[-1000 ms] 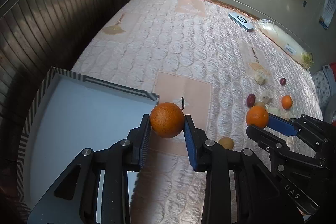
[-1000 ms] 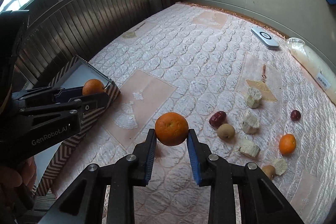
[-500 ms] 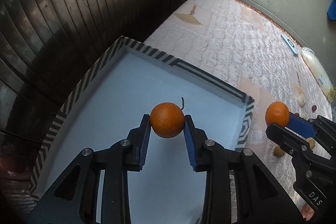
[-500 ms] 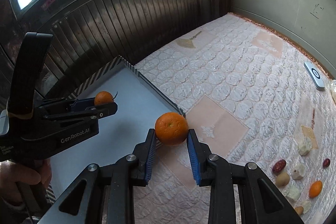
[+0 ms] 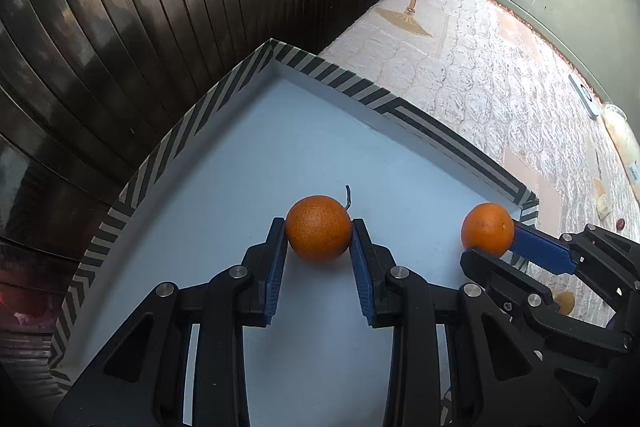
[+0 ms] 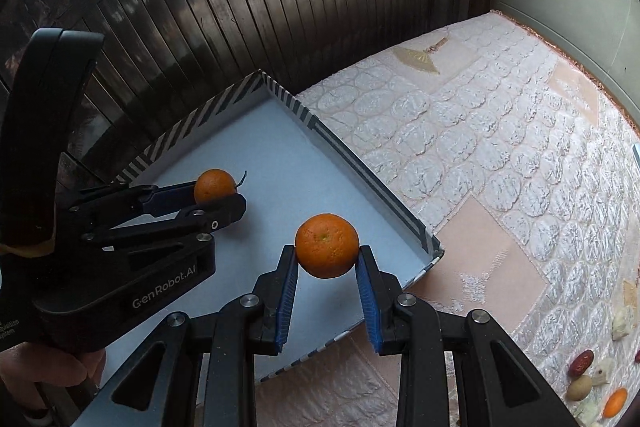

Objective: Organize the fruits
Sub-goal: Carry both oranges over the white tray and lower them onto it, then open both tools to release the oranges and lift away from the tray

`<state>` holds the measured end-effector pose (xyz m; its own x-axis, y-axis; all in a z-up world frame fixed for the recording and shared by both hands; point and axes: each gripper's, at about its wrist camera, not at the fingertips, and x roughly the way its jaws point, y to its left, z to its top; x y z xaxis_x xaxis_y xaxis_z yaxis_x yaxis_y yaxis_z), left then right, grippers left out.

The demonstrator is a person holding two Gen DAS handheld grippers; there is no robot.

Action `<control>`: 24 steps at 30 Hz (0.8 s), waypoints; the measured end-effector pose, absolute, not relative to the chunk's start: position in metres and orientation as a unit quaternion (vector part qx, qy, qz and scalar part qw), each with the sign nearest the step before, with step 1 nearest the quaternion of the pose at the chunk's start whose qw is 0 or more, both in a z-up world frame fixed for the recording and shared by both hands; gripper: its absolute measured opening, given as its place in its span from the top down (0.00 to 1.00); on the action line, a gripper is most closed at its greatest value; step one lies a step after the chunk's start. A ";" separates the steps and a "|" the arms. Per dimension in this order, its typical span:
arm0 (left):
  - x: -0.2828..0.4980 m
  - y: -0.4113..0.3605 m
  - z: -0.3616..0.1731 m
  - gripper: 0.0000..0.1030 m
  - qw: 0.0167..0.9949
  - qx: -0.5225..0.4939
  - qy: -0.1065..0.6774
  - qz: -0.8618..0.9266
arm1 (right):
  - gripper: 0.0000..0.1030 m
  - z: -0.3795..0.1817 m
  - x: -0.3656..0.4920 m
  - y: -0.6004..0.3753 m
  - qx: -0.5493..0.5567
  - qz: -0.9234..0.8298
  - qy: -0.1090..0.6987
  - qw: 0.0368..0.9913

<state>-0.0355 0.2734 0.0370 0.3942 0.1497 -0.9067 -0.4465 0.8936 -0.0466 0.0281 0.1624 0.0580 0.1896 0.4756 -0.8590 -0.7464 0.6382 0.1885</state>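
At centre of the left wrist view, an orange (image 5: 319, 228) with a short dark stem is held between the blue pads of the left gripper (image 5: 319, 233), jaws narrow and pressed on both sides of it. Below and behind it, the pale blue floor of the tray (image 5: 224, 195) is seen, bordered by a black-and-white striped rim. At right of the same view, a second orange (image 5: 487, 229) is clamped in the right gripper (image 5: 489, 239), just inside the tray's right corner.

At centre of the right wrist view, the second orange (image 6: 327, 245) is gripped between the blue pads of the right gripper (image 6: 327, 259), jaws narrow, over the tray (image 6: 280, 163) near its right rim. At left of that view, the left gripper (image 6: 218, 195) is seen side-on with the stemmed orange (image 6: 215, 185) in its tips, over the tray floor. Whether either orange touches the floor cannot be told. At lower left, part of a hand (image 6: 44, 373) is seen under the left gripper's body.

At right of both views, a quilted white and peach cover (image 6: 500, 147) is spread beside the tray. At lower right of the right wrist view, loose items lie on it: a red date (image 6: 581, 363), a tan round fruit (image 6: 579, 387), a small orange (image 6: 615, 402) and pale chunks (image 6: 622, 319). At top, dark wooden slats (image 6: 240, 7) are seen behind the tray.
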 end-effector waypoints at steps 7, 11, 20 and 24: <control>-0.044 0.279 0.035 0.69 0.819 -0.144 0.519 0.200 | 0.72 0.043 0.033 0.177 -0.145 0.408 0.501 0.749; -0.045 0.284 0.033 0.69 0.815 -0.161 0.520 0.198 | 0.72 0.037 0.030 0.183 -0.156 0.409 0.499 0.748; -0.050 0.283 0.039 0.51 0.821 -0.154 0.506 0.214 | 0.61 0.042 0.026 0.185 -0.150 0.416 0.491 0.751; -0.056 0.276 0.055 0.46 0.833 -0.131 0.490 0.223 | 0.60 0.055 0.022 0.173 -0.139 0.417 0.481 0.759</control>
<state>-0.0558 0.2760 0.0546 0.4212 0.2436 -0.8736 -0.4996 0.8662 0.0007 0.0223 0.1727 0.0548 0.1908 0.4983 -0.8458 -0.7663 0.6141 0.1889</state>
